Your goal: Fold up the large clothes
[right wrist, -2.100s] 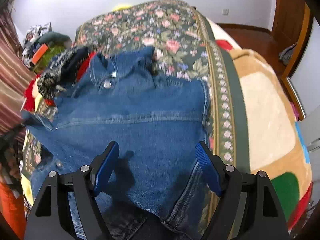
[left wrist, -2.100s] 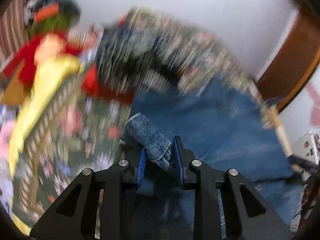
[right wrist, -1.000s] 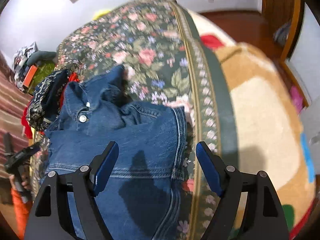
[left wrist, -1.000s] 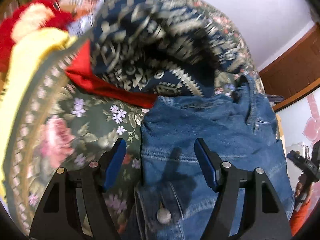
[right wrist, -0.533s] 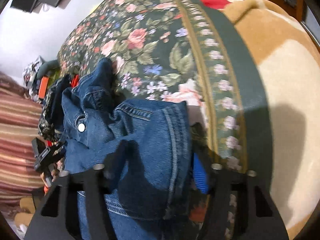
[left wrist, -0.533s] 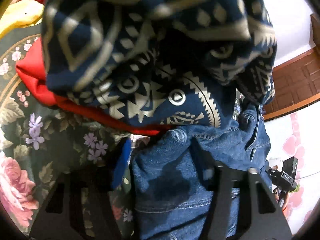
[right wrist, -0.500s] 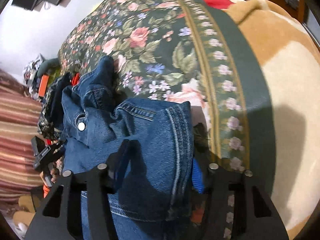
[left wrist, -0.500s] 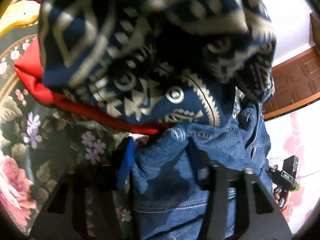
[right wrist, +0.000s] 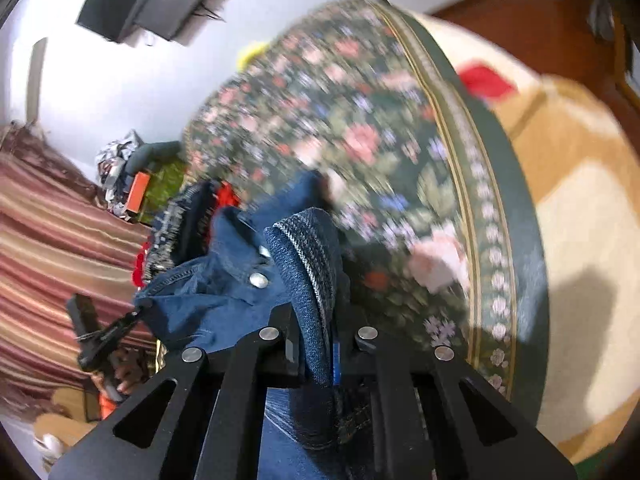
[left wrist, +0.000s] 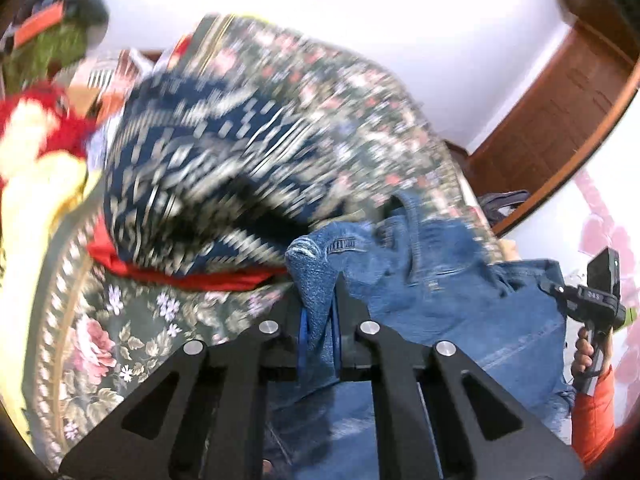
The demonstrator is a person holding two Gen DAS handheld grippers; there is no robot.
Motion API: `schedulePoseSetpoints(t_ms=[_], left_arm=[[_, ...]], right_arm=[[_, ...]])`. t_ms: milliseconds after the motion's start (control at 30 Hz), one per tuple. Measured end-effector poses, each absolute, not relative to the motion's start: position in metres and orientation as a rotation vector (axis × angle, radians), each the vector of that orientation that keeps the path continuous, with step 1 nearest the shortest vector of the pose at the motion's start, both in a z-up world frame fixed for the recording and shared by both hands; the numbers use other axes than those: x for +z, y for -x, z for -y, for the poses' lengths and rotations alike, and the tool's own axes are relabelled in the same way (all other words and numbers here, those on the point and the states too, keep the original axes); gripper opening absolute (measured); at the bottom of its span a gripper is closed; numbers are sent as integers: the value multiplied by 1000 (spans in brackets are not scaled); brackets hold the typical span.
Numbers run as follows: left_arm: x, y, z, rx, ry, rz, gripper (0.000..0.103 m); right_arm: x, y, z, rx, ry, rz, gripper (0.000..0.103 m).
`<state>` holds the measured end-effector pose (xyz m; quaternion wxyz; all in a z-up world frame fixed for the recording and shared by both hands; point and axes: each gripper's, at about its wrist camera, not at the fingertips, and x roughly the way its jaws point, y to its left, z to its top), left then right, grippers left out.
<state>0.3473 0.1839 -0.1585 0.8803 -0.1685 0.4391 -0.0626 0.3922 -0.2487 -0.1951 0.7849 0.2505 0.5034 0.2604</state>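
Note:
A blue denim jacket (left wrist: 460, 304) lies on a floral bedspread (left wrist: 120, 336). My left gripper (left wrist: 320, 320) is shut on one corner of it, and the pinched denim stands up between the blue pads. In the right wrist view my right gripper (right wrist: 316, 320) is shut on another corner of the denim jacket (right wrist: 224, 280), whose stitched hem sticks up past the fingers. A metal snap button shows just left of that grip. Both corners are lifted off the bed. The other gripper (left wrist: 596, 300) shows at the right edge of the left wrist view, held in a hand with an orange sleeve.
A navy patterned garment (left wrist: 208, 184) over a red one (left wrist: 188, 276) lies beside the jacket's far left. Red and yellow clothes (left wrist: 36, 148) pile at the left. A tan and cream blanket (right wrist: 576, 208) covers the bed's right side. A wooden door (left wrist: 560, 108) stands behind.
Both grippers went from open over the jacket's far corners to shut on them. Each has since lifted its corner, the left one more, and both views are blurred by motion.

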Motion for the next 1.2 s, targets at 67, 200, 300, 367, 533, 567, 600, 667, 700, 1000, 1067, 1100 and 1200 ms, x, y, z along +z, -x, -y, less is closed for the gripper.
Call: schedulePoseSetpoints(t_ms=[67, 200, 300, 367, 533, 567, 600, 667, 700, 1000, 1067, 1100, 1200], left_arm=[[-134, -342, -174, -137, 317, -889, 8], [-100, -341, -153, -160, 272, -864, 8], [-81, -350, -131, -167, 233, -840, 8], [-73, -355, -126, -193, 246, -839, 8], [-62, -379, -116, -200, 248, -813, 8], [-61, -385, -117, -194, 250, -810, 8], [-63, -395, -120, -181, 251, -808, 8], [-70, -415, -125, -156, 260, -810, 8], [-74, -425, -127, -137, 259, -815, 8], [-144, -506, -154, 101, 116, -877, 8], [-158, -516, -159, 118, 117, -895, 9], [-164, -520, -160, 125, 110, -903, 9], [-177, -527, -159, 167, 58, -910, 13]], right_arm=[[-176, -388, 245, 567, -492, -1036, 7], [-144, -388, 240, 576, -443, -966, 7], [-127, -399, 240, 556, -404, -935, 7], [-120, -407, 236, 547, -356, -924, 7], [-112, -437, 230, 510, -274, -914, 7], [-111, -441, 232, 506, -268, -908, 7], [-110, -448, 232, 492, -262, -899, 7], [-112, -466, 233, 465, -241, -888, 7], [-114, -472, 233, 451, -233, -885, 7], [-199, -545, 250, 269, -202, -987, 7], [-219, -553, 254, 245, -200, -1021, 8], [-228, -556, 254, 233, -193, -1033, 8], [-249, -559, 252, 204, -163, -1066, 13]])
